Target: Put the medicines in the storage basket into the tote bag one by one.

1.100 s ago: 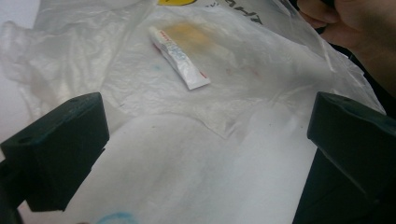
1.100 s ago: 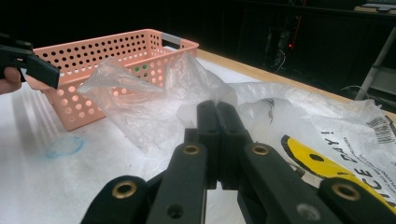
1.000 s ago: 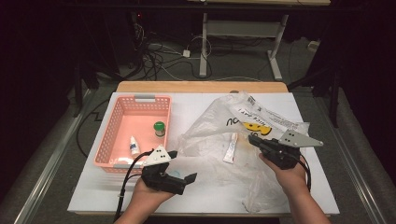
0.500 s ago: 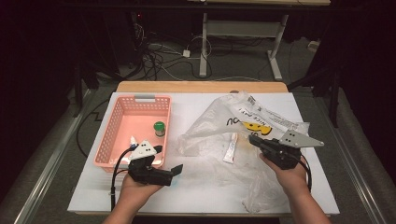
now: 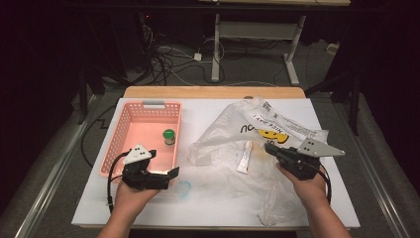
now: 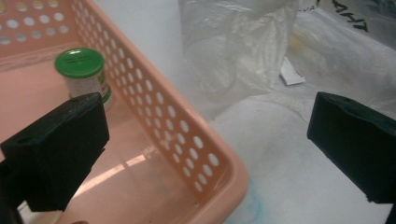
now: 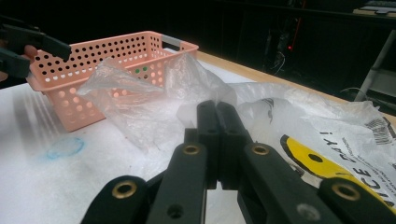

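Lab or recording studio – not home. Dark room, black surroundings, only table [image 5: 148, 210] lit from above. Table top covered with white sheet, wooden edge at far side. Behind it, tangle of cables [image 5: 183, 57] and power strip on grey floor [image 5: 64, 148]. Metal legs of second desk [image 5: 216, 44] at back. Rails along floor on both sides.

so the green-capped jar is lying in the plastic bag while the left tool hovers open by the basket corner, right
Not quite. The green-capped jar stands upright inside the pink basket, not in the plastic bag, as the high view shows. The left tool is open at the basket's near corner, as you said.
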The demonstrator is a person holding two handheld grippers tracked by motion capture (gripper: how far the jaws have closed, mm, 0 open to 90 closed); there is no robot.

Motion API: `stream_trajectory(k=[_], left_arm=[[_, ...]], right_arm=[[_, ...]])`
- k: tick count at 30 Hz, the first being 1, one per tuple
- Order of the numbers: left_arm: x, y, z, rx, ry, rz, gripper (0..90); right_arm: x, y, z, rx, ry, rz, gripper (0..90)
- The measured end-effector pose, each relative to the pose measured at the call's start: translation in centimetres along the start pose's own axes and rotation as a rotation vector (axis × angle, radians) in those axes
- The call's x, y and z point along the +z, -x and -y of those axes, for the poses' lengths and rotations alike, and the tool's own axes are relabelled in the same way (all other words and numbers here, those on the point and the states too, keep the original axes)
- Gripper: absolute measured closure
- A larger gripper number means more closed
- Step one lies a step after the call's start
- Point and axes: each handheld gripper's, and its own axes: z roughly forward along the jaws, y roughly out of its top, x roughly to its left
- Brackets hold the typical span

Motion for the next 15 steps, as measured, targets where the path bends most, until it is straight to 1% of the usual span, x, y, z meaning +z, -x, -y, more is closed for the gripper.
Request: stream_trajectory(k=[4,7,9,15], left_arm=[[-0.4,-0.8,0.1,-0.019,0.001,-0.018,0.0],[-0.6,-1.3,0.2,-0.023,-0.001,-0.036,0.0],[-0.6,-1.6,0.3,-0.029,-0.005,-0.039,0.0],[-0.9,-2.5,0.5,-0.048,-0.013,-0.065,0.0]], right_arm=[[0.0,0.0,0.0,0.0,0.0,0.0,90.0],[0.0,0.0,0.0,-0.001,-0.001,-0.002,90.0],[0.0,0.0,0.0,-0.002,-0.002,-0.003,90.0],[0.0,0.0,0.1,0.001,-0.003,-0.003,90.0]])
